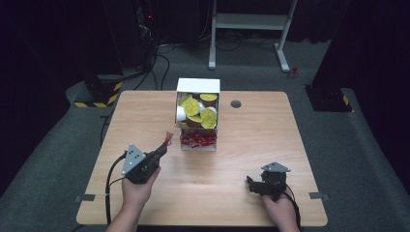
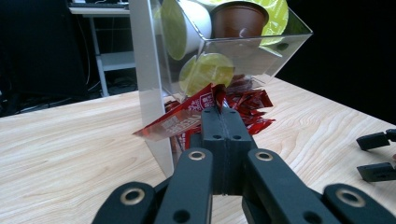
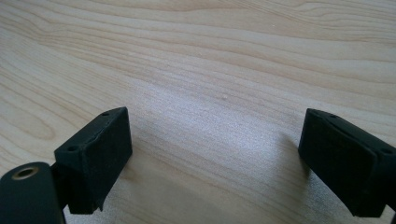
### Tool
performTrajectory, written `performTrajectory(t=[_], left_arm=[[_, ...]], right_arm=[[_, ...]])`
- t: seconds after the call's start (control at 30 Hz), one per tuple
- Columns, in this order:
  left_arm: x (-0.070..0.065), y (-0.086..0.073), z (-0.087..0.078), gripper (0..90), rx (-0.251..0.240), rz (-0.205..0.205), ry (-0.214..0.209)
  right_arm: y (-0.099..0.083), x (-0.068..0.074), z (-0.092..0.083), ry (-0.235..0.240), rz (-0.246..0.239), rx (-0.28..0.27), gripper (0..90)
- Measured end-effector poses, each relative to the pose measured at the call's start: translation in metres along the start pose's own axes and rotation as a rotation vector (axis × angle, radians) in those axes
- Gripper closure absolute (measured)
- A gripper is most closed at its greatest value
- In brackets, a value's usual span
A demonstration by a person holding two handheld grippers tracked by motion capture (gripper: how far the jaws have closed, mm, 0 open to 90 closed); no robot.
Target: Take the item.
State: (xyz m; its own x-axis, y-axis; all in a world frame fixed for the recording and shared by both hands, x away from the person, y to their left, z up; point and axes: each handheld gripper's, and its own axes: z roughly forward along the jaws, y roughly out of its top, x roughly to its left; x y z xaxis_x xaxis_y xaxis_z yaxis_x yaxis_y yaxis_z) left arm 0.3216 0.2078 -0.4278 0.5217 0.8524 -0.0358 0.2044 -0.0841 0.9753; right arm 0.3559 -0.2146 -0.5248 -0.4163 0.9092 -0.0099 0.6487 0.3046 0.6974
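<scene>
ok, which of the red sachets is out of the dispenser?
The red sachet pinched in the left tongs, held just in front of the clear dispenser. The other red sachets lie piled in its bottom tray.

Red sachet (image 2: 180, 119) pinched in left tool (image 2: 223, 109)

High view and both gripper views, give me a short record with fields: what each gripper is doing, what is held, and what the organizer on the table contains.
left gripper: shut on a red sachet, lifted just in front of the organizer
right gripper: open, nothing between its fingers, low over the wooden table
organizer: clear box with white back, two tiers
upper tier: coffee pods with yellow-green lids, some white, some brown
lower tier: red sachets piled loosely
held sachet state: pinched at one end, the rest sticking out sideways
</scene>
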Motion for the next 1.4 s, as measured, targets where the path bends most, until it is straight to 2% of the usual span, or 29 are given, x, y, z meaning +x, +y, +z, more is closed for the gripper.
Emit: performTrajectory(t=[0.47, 0.8, 1.23, 1.4], left_arm=[[0.016, -0.002, -0.004, 90.0, 0.012, -0.014, 0.044], [0.023, -0.002, -0.002, 90.0, 0.023, -0.010, 0.050], [0.039, 0.001, 0.010, 90.0, 0.046, -0.033, 0.069], [0.047, 0.000, 0.017, 90.0, 0.050, -0.052, 0.061]], right_arm=[[0.000, 0.000, 0.000, 0.000, 0.001, -0.001, 9.5], [0.000, 0.000, 0.000, 0.000, 0.000, 0.000, 9.5], [0.000, 0.000, 0.000, 0.000, 0.002, 0.000, 9.5], [0.000, 0.000, 0.000, 0.000, 0.004, 0.000, 9.5]])
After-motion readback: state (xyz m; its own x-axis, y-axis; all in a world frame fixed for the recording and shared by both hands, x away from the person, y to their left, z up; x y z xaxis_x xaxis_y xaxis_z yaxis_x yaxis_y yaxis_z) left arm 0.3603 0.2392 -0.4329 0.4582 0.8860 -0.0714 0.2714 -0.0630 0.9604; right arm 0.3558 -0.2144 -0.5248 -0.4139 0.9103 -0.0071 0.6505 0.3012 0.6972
